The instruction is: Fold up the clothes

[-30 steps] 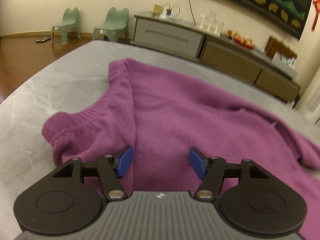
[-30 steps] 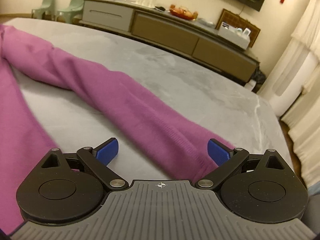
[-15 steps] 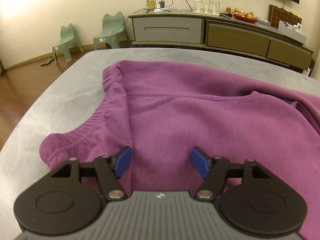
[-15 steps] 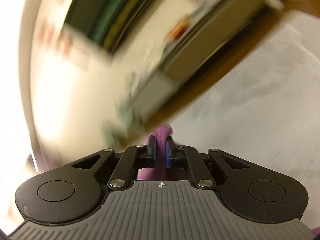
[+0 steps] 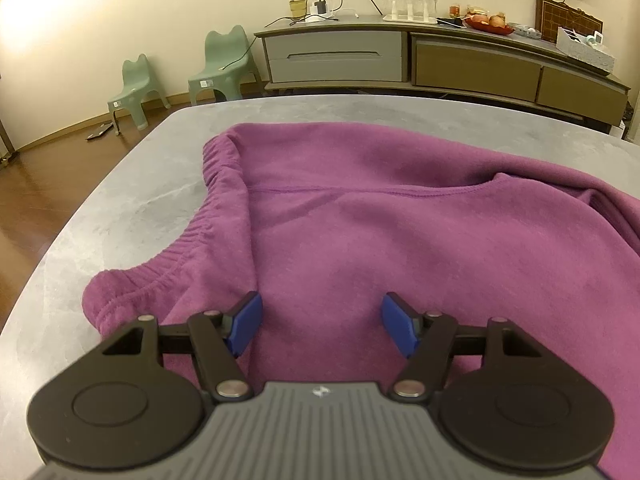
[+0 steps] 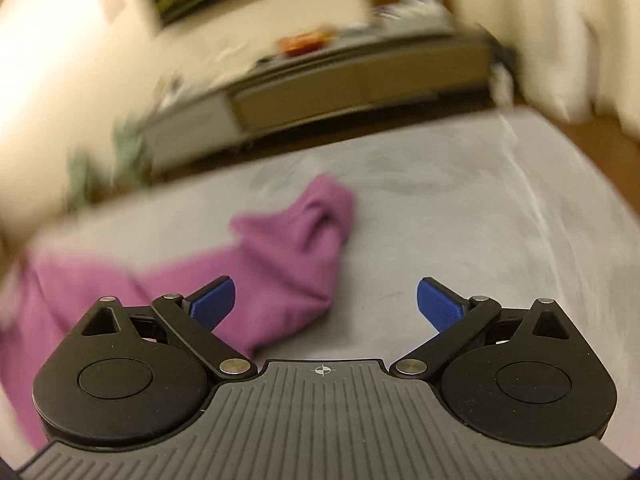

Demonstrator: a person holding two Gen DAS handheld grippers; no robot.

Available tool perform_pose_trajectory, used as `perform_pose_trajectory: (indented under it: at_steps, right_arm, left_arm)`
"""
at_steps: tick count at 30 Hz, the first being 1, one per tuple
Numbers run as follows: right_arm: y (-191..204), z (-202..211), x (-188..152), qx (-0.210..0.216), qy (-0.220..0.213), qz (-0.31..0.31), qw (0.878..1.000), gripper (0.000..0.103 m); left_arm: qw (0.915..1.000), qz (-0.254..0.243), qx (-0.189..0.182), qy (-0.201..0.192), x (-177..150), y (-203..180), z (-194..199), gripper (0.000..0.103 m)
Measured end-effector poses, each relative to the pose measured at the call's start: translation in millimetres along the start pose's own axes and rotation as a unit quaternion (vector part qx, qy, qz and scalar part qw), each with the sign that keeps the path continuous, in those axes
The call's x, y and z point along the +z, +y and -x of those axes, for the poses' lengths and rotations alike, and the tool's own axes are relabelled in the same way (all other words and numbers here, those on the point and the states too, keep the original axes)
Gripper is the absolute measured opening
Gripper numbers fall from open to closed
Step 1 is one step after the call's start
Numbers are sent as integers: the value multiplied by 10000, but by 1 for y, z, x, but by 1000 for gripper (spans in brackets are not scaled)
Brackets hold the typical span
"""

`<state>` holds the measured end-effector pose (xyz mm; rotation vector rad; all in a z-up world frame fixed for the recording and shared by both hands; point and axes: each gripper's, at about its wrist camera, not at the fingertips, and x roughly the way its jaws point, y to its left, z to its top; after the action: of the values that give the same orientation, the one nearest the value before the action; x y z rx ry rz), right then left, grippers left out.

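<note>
A purple sweatshirt [image 5: 360, 220] lies spread on the grey table [image 5: 140, 200], its ribbed hem [image 5: 192, 240] curling along the left side. My left gripper [image 5: 322, 312] hovers low over the near part of the body, open, the blue pads apart above the fabric. In the blurred right wrist view a purple sleeve [image 6: 296, 256] lies bent on the table [image 6: 460, 220], ahead and left of my right gripper [image 6: 325, 288]. Its jaws are opening wide with nothing between them; the left fingertip [image 6: 212, 300] hangs over the sleeve.
The table's rounded left edge drops to a wooden floor [image 5: 32, 200]. Two small green chairs [image 5: 224, 64] stand by the wall. A long low cabinet [image 5: 400, 60] with glasses, fruit and cables on top runs behind the table.
The right gripper shut on the sleeve, swung it round and has let go; the sleeve now lies bent on the table. The left gripper rolled level and shifted slightly over the sweatshirt.
</note>
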<state>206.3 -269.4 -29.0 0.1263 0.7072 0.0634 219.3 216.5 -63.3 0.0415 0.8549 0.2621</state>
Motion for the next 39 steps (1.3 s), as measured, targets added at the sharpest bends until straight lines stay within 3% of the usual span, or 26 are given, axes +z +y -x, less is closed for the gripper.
perform_pose_trajectory:
  at_steps: [2, 3, 5, 6, 7, 9, 10, 12, 14, 15, 17, 18, 19, 20, 22, 24, 25, 27, 32, 35, 37, 39]
  right_arm:
    - [15, -15, -5, -215, -36, 554, 9982, 99]
    - [16, -24, -6, -208, 4, 529, 9984, 92]
    - [8, -40, -5, -121, 202, 149, 9996, 51]
    - [0, -46, -4, -48, 365, -214, 9991, 11]
    - [-10, -46, 0, 119, 373, -688, 9969, 2]
    - [-25, -19, 9, 886, -15, -1754, 9805, 1]
    - [-33, -4, 15, 1289, -231, -2279, 9648, 1]
    - [-48, 26, 25, 2074, -656, -3291, 9189, 0]
    - [-43, 56, 46, 2186, -1126, -3441, 9062, 0]
    - [-39, 64, 57, 2001, -1300, -3475, 9068, 0]
    - [-31, 53, 81, 1234, -1535, -3415, 9190, 12]
    - [-27, 39, 91, 909, -1580, -3366, 9238, 37]
    - [-24, 17, 100, 465, -1381, -3114, 9390, 73]
    - [-22, -6, 108, -19, -1101, -2787, 9540, 83]
    - [-18, -40, 115, -730, -642, -2277, 9689, 72]
    - [-19, -53, 109, -1029, -359, -2039, 9729, 73]
    - [-20, -50, 102, -963, -404, -1993, 9744, 83]
    - [-19, -46, 88, -804, -446, -1717, 9808, 90]
    - [0, -56, 49, -655, -177, -172, 9975, 89]
    - [15, -78, 30, -647, 41, 939, 9935, 87]
    - [15, -87, 23, -691, 233, 1144, 9908, 85]
    - [3, -86, 26, -643, 581, 747, 9934, 84]
  left_arm:
    - [10000, -37, 0, -9, 0, -1, 0, 67]
    - [10000, -40, -3, -11, 0, -1, 0, 67]
    - [10000, -32, -20, -10, 0, 0, -1, 67]
    - [10000, -28, -28, -10, 0, 0, -1, 67]
    - [10000, -36, -23, -18, 0, 0, -1, 67]
    - [10000, -66, 0, -45, -1, -1, 0, 67]
    - [9999, -87, 17, -61, -2, -1, 0, 67]
    - [9999, -135, 37, -54, 1, -4, -1, 67]
    - [9998, -160, 28, -60, 3, -5, -3, 67]
    - [9998, -170, 20, -66, 3, -5, -4, 67]
    - [9998, -199, 12, -84, 4, -4, -5, 69]
    - [9997, -223, 15, -99, 4, -3, -6, 69]
    - [9997, -205, 11, -98, 5, -1, -7, 69]
    - [9998, -163, 4, -88, 5, 1, -8, 69]
    - [9999, -78, -11, -69, 6, 5, -10, 69]
    - [10000, -30, -16, -60, 7, 8, -11, 69]
    - [9999, -68, 3, -75, 7, 6, -11, 69]
    - [9998, -167, 51, -116, 5, 2, -10, 69]
    - [9999, -150, 59, 31, 6, 4, -8, 69]
    - [9996, -145, 77, 212, 5, 8, -3, 69]
    - [9992, -252, 65, 303, 0, 10, 4, 69]
    - [9986, -357, 59, 397, -5, 13, 11, 69]
